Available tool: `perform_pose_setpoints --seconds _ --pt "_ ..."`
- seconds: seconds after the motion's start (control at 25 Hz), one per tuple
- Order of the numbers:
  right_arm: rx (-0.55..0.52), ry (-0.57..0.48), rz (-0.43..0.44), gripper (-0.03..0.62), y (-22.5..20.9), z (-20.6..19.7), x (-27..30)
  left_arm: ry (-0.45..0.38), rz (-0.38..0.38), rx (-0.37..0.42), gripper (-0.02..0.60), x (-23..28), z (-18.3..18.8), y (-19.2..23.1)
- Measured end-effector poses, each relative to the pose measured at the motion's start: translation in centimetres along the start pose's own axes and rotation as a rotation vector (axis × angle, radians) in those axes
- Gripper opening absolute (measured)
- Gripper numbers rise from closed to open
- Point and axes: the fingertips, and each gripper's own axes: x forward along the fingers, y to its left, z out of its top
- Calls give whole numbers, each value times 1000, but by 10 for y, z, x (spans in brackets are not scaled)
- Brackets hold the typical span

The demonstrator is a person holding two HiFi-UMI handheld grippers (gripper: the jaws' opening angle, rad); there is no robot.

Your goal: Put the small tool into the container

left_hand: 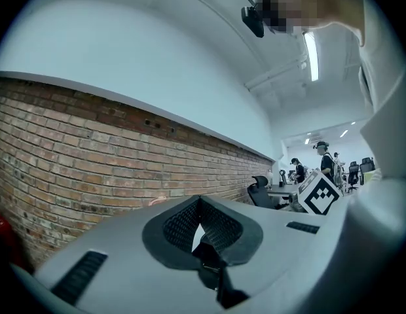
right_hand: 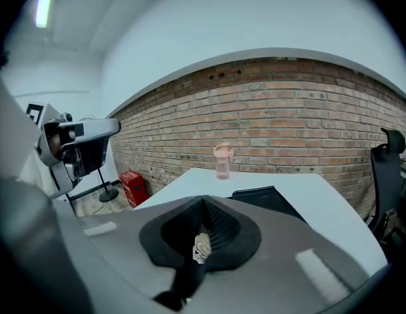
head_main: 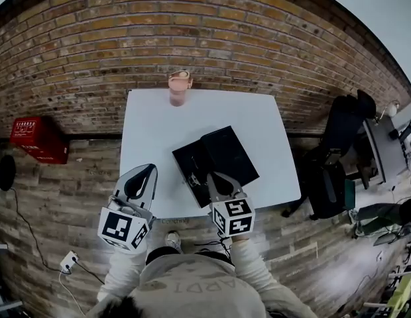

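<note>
The right gripper (head_main: 211, 177) has its jaws shut tight on the small tool (right_hand: 202, 246), a pale little piece of which only a sliver shows between the pads. With so little showing, the hold looks like a thin pinch, so the main risk is that the tool twists or slips out during the carry. The gripper hangs over the front edge of the counter (head_main: 152, 121), by the near corner of the black container (head_main: 222, 154), so a slip here could send the tool onto the counter or off the edge to the floor. The container lies open as two dark panels. From these views I cannot tell which panel is the tray and which the lid, so a release at the near corner could land on the rim or the wrong half. If the jaws come in low they could nudge the container, and nothing steadies it. The left gripper (head_main: 150, 168) has its jaws closed on nothing and hovers at the counter's front left, apart from the container. The pink bottle (head_main: 179, 88) stands well apart at the far edge and looks safe.
</note>
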Motion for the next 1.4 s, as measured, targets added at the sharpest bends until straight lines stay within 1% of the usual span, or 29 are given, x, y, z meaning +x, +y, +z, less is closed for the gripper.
perform_pose_setpoints --seconds 0.16,0.32,0.52,0.76,1.16,1.4 --pt "-53 -52 -1 9 -2 12 -19 -9 15 9 5 -5 5 -13" --pt "-74 -91 20 9 -1 23 -39 -14 30 14 5 -10 11 -24" --pt "-59 -153 71 9 2 39 -68 -31 51 15 5 -17 19 -39" --pt "-54 -226 96 11 -3 57 -101 -56 69 19 5 -25 26 -60" --pt "-43 -304 86 11 -13 68 -145 -76 102 36 5 -45 38 -86" --pt "-39 -330 89 11 -15 68 -164 -86 119 41 5 -56 40 -99"
